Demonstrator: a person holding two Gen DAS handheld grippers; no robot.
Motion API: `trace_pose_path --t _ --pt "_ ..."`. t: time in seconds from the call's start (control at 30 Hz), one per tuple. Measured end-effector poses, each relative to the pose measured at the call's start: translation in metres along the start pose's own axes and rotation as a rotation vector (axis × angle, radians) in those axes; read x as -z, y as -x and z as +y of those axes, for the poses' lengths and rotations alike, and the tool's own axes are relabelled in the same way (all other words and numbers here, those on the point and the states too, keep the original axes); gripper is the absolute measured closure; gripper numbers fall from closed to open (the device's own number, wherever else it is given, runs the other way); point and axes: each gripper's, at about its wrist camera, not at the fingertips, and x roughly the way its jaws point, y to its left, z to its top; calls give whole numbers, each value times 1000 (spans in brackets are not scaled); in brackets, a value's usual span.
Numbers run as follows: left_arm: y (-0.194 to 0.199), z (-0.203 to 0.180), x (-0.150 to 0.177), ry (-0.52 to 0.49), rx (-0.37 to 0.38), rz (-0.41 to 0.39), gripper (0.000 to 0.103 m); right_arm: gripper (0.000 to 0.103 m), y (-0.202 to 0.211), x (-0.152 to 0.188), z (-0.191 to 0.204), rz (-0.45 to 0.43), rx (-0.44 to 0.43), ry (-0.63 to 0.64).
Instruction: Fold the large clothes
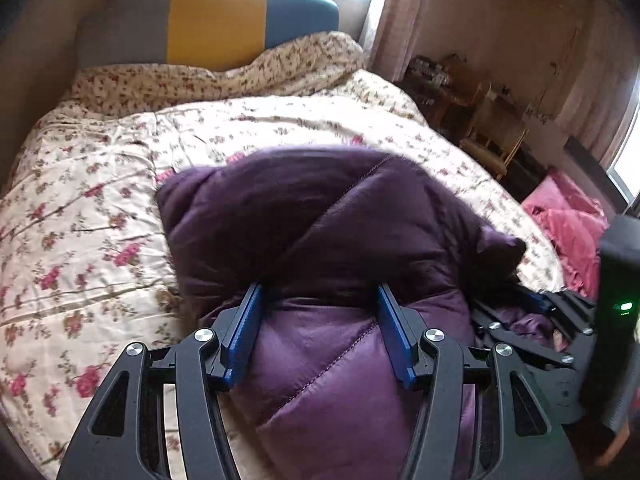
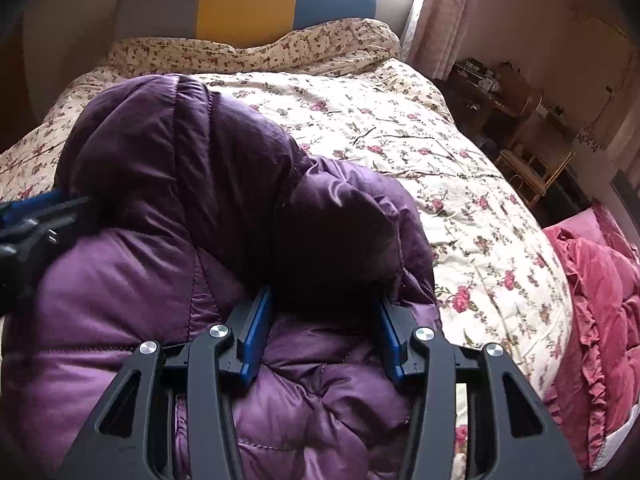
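Note:
A purple quilted down jacket [image 1: 320, 240] lies bunched on a floral bed cover [image 1: 80, 200]. My left gripper [image 1: 320, 292] has its blue-padded jaws wide apart, and puffy jacket fabric fills the gap between them. My right gripper [image 2: 326, 296] also stands wide apart around a dark fold of the same jacket [image 2: 180, 168]. The right gripper shows at the right edge of the left wrist view [image 1: 532, 300]. The left gripper shows at the left edge of the right wrist view [image 2: 32, 216]. The fingertips of both are partly buried in fabric.
A headboard [image 1: 216, 24] in grey, yellow and teal stands at the far end. A pink quilt [image 2: 600, 300] lies at the bed's right side. Wooden furniture and a chair [image 2: 536, 168] stand by the right wall, with curtains [image 2: 448, 12] at the window.

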Motion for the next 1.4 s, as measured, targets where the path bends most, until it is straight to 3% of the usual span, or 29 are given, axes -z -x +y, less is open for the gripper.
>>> trace_pose_path --t 0.27,0.47,0.57,0.6,0.63,1.0,1.17,1.3,1.4 --pt "-33 -1 18 -72 -8 20 46 58 -14 9 -5 -36 -16 -24" --pt "-18 2 11 -51 -5 25 45 56 -2 4 -4 -37 -9 -11" --pt "-3 5 9 -28 -1 10 30 45 10 0 -5 -37 -3 -17" --pt "5 6 10 -26 -4 1 28 31 14 -1 -7 -43 6 -21" --pt "11 6 11 -31 -13 -9 25 24 18 -1 -10 -47 6 -35" --pt "47 10 36 -29 -3 -36 15 16 46 16 -33 -7 -76 -75" --pt "50 23 54 48 78 -15 11 16 43 29 -38 39 -149 -99" --pt "39 39 69 168 184 27 10 16 34 35 -41 76 -207 -137" --pt "29 46 73 234 253 46 10 23 30 37 -42 84 -241 -142"
